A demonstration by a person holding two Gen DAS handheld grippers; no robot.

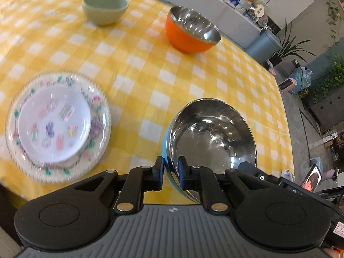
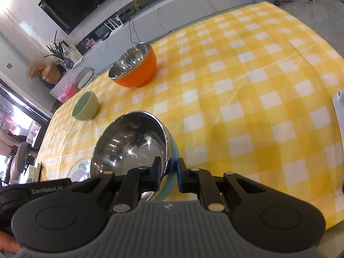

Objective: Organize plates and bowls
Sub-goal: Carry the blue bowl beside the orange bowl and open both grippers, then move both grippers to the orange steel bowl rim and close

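Observation:
A steel bowl with a blue outside (image 1: 212, 137) is held by both grippers at once, tilted above the yellow checked tablecloth (image 1: 146, 68). My left gripper (image 1: 171, 168) is shut on its near rim. My right gripper (image 2: 169, 172) is shut on the same blue bowl (image 2: 131, 144) at the opposite rim. An orange steel bowl (image 1: 191, 30) and a green ceramic bowl (image 1: 105, 7) stand farther back; both show in the right wrist view, orange (image 2: 135, 66) and green (image 2: 86, 106). A small white plate (image 1: 53, 124) sits on a larger patterned plate (image 1: 96, 150) at left.
The table's far edge drops to a room with a grey cabinet (image 1: 225, 15), plants and a bin (image 1: 264, 45). A white object (image 2: 338, 116) lies at the table's right edge in the right wrist view. The stacked plates peek out beside the blue bowl (image 2: 79, 172).

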